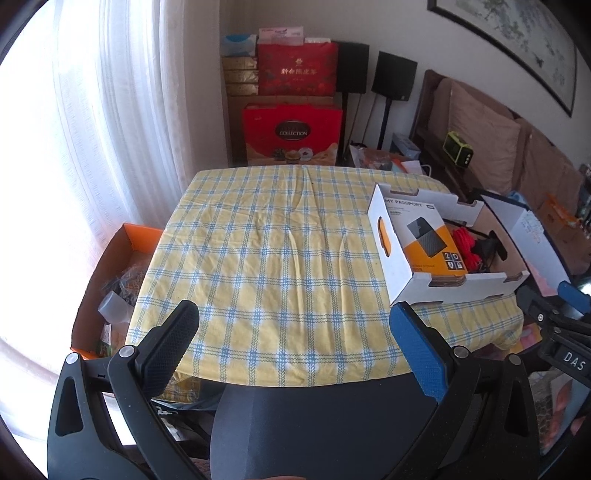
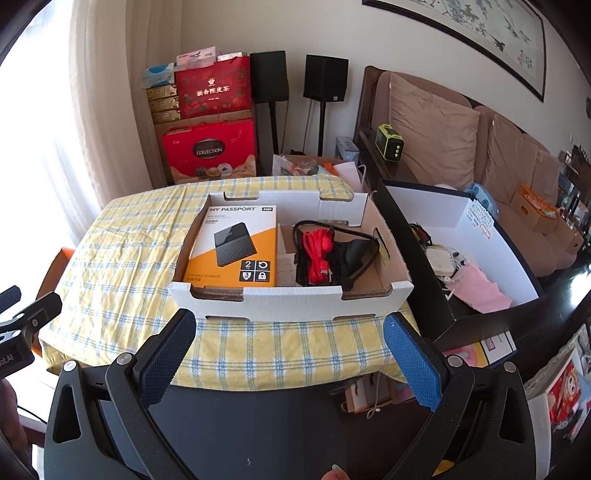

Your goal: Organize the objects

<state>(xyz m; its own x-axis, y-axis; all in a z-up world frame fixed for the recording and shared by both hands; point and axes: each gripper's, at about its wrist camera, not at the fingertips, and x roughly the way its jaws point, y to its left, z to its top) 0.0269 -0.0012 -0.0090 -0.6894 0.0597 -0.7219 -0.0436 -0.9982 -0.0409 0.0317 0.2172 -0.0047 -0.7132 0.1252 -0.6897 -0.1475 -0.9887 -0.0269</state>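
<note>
Both my hand-held grippers, left (image 1: 295, 354) and right (image 2: 290, 356), wide and empty; worktop (image 1: 258, 240) bare, items already in tray (image 2: 291, 295). Looks near done.

Behind the counter I see red gift boxes (image 2: 209, 147) stacked against the wall, and two black speakers (image 2: 325, 78) on stands beside them. At right is a brown sofa (image 2: 461, 147) under a framed painting (image 2: 476, 33). White curtains (image 1: 92, 129) hang left.
</note>
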